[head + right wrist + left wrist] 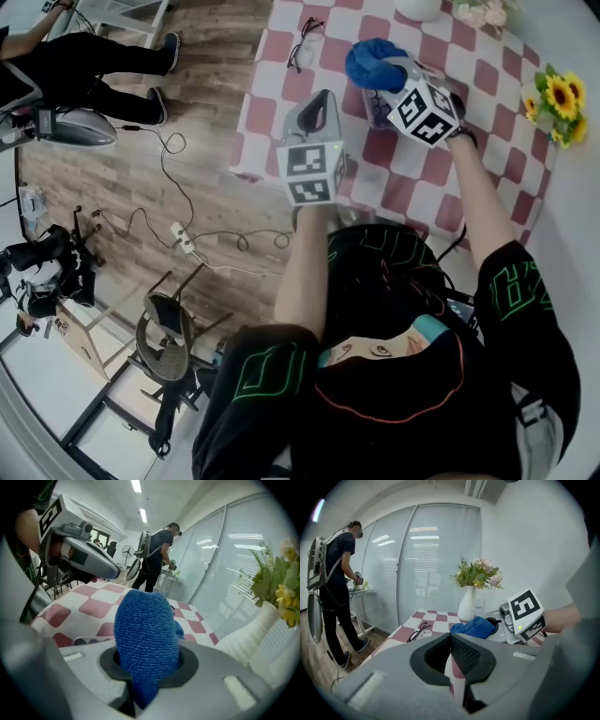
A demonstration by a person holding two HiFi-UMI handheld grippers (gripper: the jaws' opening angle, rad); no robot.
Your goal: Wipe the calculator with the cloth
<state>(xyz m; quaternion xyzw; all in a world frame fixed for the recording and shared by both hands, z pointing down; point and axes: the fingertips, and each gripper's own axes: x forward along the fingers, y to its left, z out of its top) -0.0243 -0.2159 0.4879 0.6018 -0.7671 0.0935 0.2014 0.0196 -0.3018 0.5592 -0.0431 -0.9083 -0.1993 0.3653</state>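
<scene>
Here the right claw (147, 667) is pinching the bunched cloth (145, 634) as a wiping pad over the calculator (86, 641) at lower left on the surface (93, 606); the left claw (451, 641) is hovering closed, empty.

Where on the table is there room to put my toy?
Bare tablecloth lies between the glasses and the left gripper, and between the right gripper and the sunflowers. It's crowded around the blue cloth and the vase.
</scene>
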